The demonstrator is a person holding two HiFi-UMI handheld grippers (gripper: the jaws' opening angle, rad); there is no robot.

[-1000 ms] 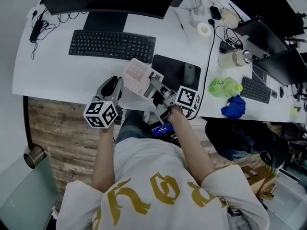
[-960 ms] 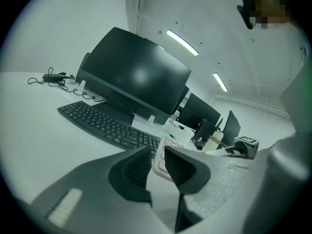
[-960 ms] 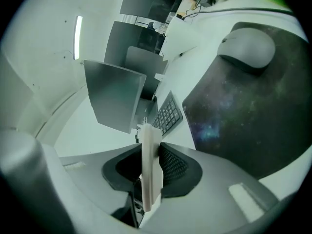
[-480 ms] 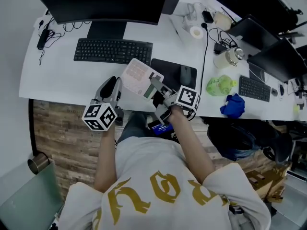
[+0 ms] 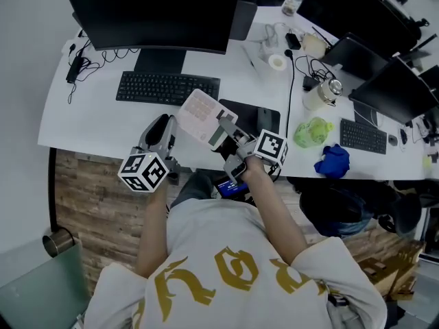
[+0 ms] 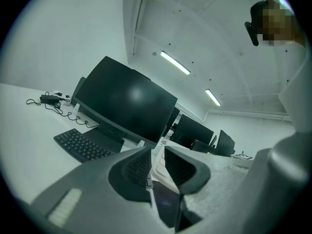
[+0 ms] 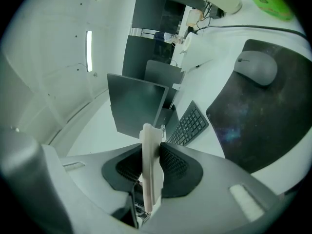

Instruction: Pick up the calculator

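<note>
The calculator [image 5: 202,115] is a flat white slab with pale keys, held tilted in the air over the near desk edge. My right gripper [image 5: 223,130] is shut on its right edge. In the right gripper view the calculator [image 7: 150,165] stands edge-on, pinched between the two black ribbed pads [image 7: 173,167]. My left gripper [image 5: 164,123] hovers just left of the calculator without touching it. Its jaws stand almost together with nothing between them. Through the narrow slit between them in the left gripper view a bit of the calculator [image 6: 157,161] shows.
On the white desk [image 5: 89,112] lie a black keyboard [image 5: 167,88], a dark mouse pad [image 5: 250,115] with a mouse [image 7: 256,67], and a large monitor [image 5: 158,12]. Right of these are cables, a tape roll [image 5: 276,62], a green bag [image 5: 311,130] and a blue cloth [image 5: 332,162].
The head camera has shifted, so the desk sits lower and farther right in view. The calculator stays gripped by the right gripper in about the same spot. The left gripper has barely moved.
</note>
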